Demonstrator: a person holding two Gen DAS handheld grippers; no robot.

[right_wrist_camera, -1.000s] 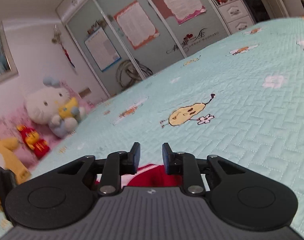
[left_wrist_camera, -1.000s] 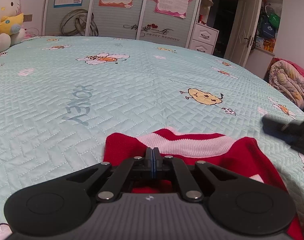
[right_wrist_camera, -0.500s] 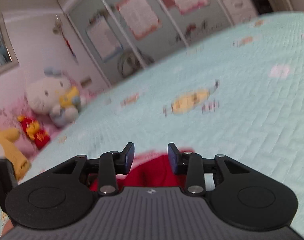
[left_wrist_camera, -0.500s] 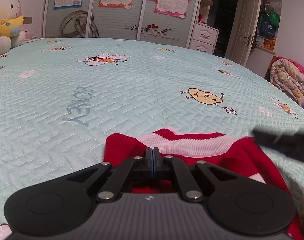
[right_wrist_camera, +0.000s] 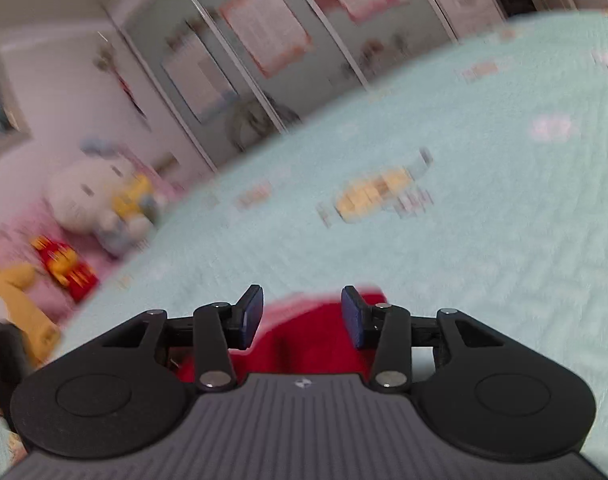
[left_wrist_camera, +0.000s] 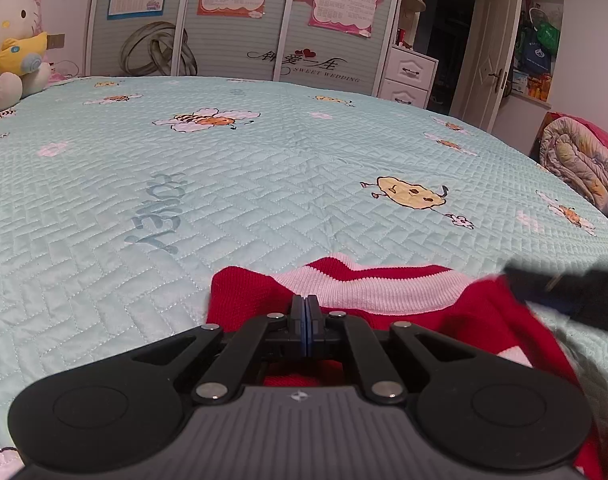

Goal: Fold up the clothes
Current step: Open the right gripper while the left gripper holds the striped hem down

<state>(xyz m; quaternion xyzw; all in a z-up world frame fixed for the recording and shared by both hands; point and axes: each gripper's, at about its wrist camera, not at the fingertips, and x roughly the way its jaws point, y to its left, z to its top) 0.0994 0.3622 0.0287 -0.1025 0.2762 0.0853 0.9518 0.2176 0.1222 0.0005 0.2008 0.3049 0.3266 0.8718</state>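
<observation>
On the bed: a red knitted garment (left_wrist_camera: 480, 312) lies on the pale green quilt (left_wrist_camera: 263, 184), at about 6 o'clock in the left wrist view, close to the camera.
Garment detail: a pink-white ribbed band (left_wrist_camera: 384, 286) with a red stripe runs across its far edge; the knit spreads toward 4 o'clock.
Left gripper (left_wrist_camera: 306, 312): fingers pressed together, low over the red knit just short of the band; whether cloth is pinched between them cannot be told.
Right gripper (right_wrist_camera: 299, 316): fingers spread apart, the red garment (right_wrist_camera: 304, 344) showing in the gap between and beneath them; contact cannot be told. Its view is blurred.
Right gripper seen from the left: a dark blurred shape (left_wrist_camera: 572, 292) at 3 o'clock, over the garment's right side.
Quilt print: a yellow cartoon figure (left_wrist_camera: 410, 196) at 1 o'clock beyond the garment, a bee (left_wrist_camera: 205, 120) at 11 o'clock.
Far side: a white plush cat (left_wrist_camera: 11, 36) at 10 o'clock, wardrobe doors (left_wrist_camera: 231, 40) with posters at 12 o'clock, a bundled blanket (left_wrist_camera: 584, 160) at 2 o'clock.
</observation>
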